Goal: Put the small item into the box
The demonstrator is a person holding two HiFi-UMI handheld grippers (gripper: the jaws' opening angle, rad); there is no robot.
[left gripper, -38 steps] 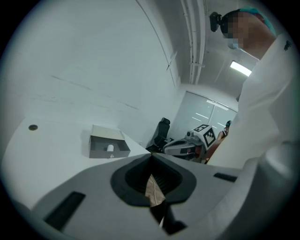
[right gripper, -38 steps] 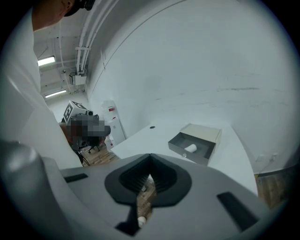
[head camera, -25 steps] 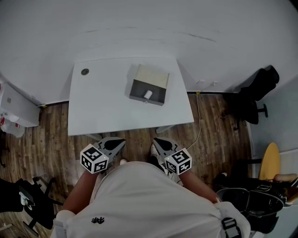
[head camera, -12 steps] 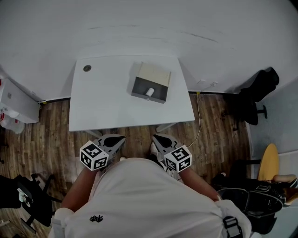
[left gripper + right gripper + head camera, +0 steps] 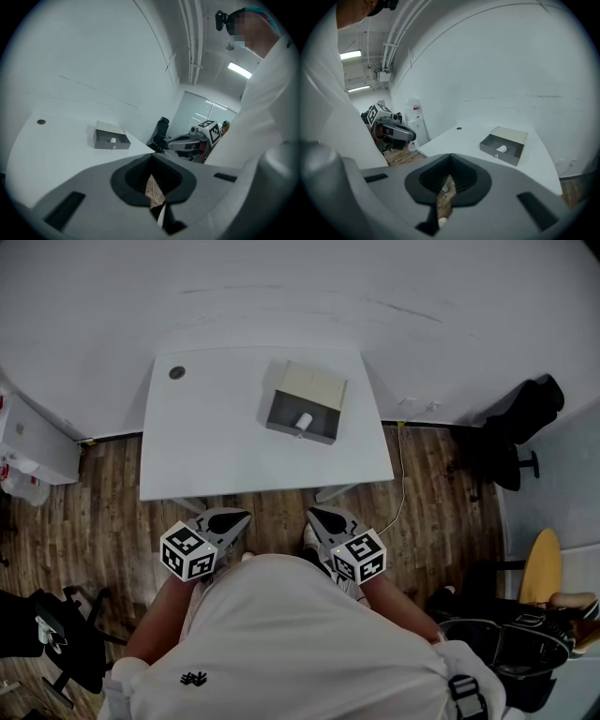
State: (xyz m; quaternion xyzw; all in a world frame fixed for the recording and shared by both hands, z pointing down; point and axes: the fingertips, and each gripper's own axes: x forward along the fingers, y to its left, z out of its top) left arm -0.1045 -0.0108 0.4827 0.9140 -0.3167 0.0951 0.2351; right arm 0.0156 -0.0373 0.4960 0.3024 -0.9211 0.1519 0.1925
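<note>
A grey box (image 5: pixel 306 402) stands open on the white table (image 5: pixel 206 446), toward its far right. A small white cylinder (image 5: pixel 302 420) lies inside it, near the front wall. Both grippers hang close to my body, over the wooden floor in front of the table and well short of the box. My left gripper (image 5: pixel 240 517) is shut with nothing in it, and so is my right gripper (image 5: pixel 319 516). In the left gripper view the box (image 5: pixel 111 138) and the item (image 5: pixel 113 139) show far ahead. The right gripper view shows the box (image 5: pixel 504 145) with the item (image 5: pixel 501 149) in it.
A round cable hole (image 5: pixel 176 372) sits at the table's far left corner. A black office chair (image 5: pixel 520 427) stands to the right, a white cabinet (image 5: pixel 28 451) to the left. A cable (image 5: pixel 401 484) runs down to the floor by the table's right edge.
In the head view the table and box have shifted slightly upward and to the right. Both grippers stay shut near my body, almost where they were.
</note>
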